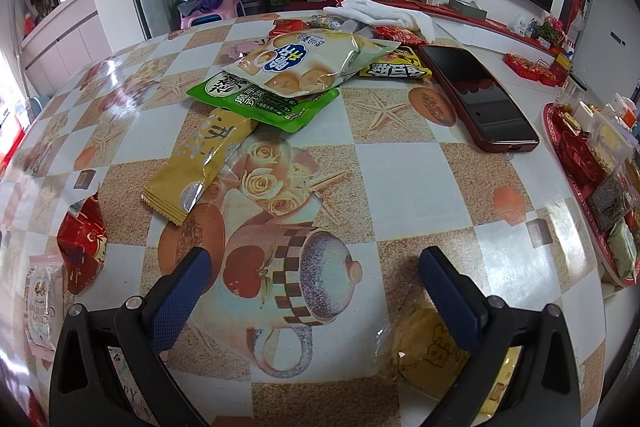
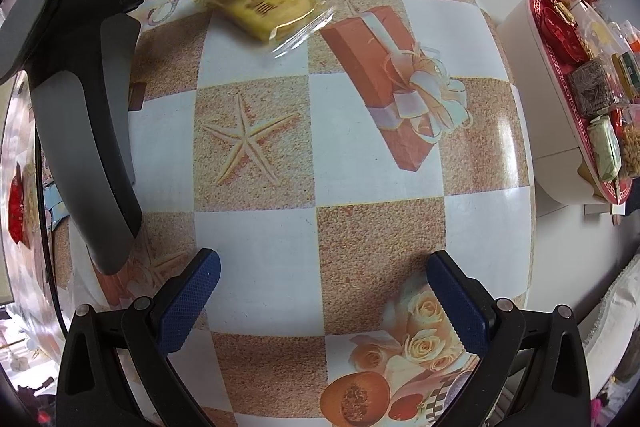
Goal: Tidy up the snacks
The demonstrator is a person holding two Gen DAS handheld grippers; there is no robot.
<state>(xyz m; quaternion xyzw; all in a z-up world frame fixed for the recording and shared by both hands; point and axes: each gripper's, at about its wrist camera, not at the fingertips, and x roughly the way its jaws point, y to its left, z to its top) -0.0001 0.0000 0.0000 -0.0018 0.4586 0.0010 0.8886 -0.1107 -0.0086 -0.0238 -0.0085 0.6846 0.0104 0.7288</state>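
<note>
Snack packets lie on the patterned table (image 1: 400, 167): a gold wafer packet (image 1: 200, 163), a green bag (image 1: 260, 99) under a cream biscuit bag (image 1: 304, 61), a yellow packet (image 1: 394, 67) behind, and a red packet (image 1: 82, 247) at left. My left gripper (image 1: 316, 267) is open and empty above the table; a clear-wrapped yellow cake (image 1: 424, 351) lies under its right finger, and also shows in the right wrist view (image 2: 264, 3). My right gripper (image 2: 320, 277) is open and empty over bare tablecloth. The left gripper's body (image 2: 92, 67) is at upper left.
A red tray (image 2: 560, 75) with several snacks sits on a white stand at the right, also in the left wrist view (image 1: 580, 195). A dark red phone (image 1: 480, 95) lies on the table. A white towel (image 1: 380, 13) and more packets lie at the far edge.
</note>
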